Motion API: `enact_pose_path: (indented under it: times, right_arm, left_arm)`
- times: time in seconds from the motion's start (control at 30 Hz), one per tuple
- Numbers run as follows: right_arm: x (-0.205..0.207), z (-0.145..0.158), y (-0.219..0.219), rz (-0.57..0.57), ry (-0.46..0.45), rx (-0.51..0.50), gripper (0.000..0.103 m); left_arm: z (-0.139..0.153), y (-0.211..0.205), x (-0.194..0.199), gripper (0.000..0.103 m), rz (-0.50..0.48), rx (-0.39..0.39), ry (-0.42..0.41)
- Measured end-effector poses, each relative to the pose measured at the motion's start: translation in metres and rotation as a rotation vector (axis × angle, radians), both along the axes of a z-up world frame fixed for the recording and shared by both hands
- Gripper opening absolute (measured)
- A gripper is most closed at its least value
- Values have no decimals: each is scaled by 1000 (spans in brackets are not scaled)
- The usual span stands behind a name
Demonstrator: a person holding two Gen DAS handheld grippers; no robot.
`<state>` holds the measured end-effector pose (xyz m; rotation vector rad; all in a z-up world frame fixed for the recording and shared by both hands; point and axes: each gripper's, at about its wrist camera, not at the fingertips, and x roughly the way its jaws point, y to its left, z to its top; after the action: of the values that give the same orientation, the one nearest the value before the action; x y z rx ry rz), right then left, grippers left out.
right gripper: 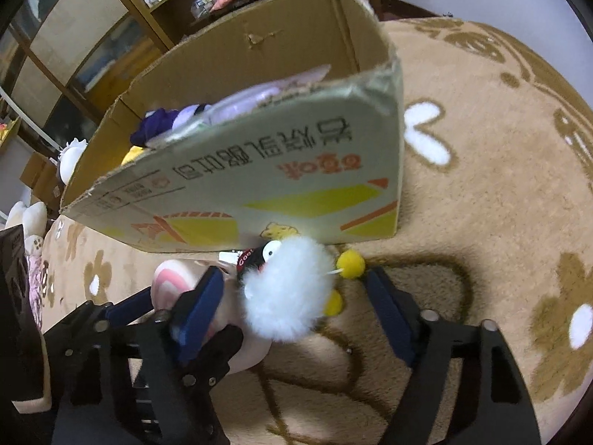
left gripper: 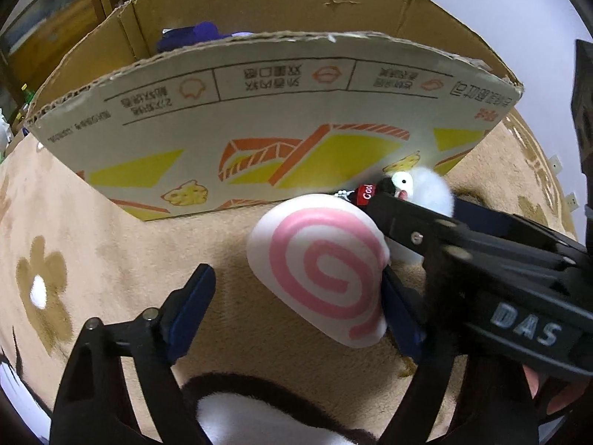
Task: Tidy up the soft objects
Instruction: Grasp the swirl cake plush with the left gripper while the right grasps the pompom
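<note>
A white soft toy with a pink spiral (left gripper: 322, 267) lies on the rug in front of a cardboard box (left gripper: 259, 129). My left gripper (left gripper: 296, 278) straddles it: the right finger (left gripper: 400, 319) touches its edge, the left finger (left gripper: 192, 307) stands apart. Beside it sits a fluffy white penguin toy (right gripper: 285, 296) with yellow feet and a black head. My right gripper (right gripper: 294, 278) is around the penguin; the left pad (right gripper: 200, 307) is close against its fur, the right pad (right gripper: 389, 315) is clear of it. Both grippers are open.
The box (right gripper: 296, 185) stands open-topped on a beige flower-patterned rug (right gripper: 481, 148) and holds purple and lilac soft things (right gripper: 163, 122). More plush toys (right gripper: 26, 218) lie at the far left. A wooden cabinet (right gripper: 92, 37) stands behind the box. The right gripper's black frame (left gripper: 500, 278) crowds the left gripper.
</note>
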<state>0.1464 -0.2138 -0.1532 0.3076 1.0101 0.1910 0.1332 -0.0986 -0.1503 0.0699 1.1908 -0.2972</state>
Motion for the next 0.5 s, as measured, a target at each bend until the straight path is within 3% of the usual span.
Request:
enact_pose_path:
  times: [0.17, 0.33, 0.5]
  right_arm:
    - [1, -3, 5, 25, 8, -10, 59]
    - [2, -5, 13, 62, 20, 7, 41]
    - [0, -4, 19, 82, 9, -13, 36]
  left_arm:
    - [-4, -5, -1, 72, -14, -5, 10]
    - [-7, -15, -16, 49, -31, -38, 14]
    - [-6, -20, -22, 38, -39, -47, 6]
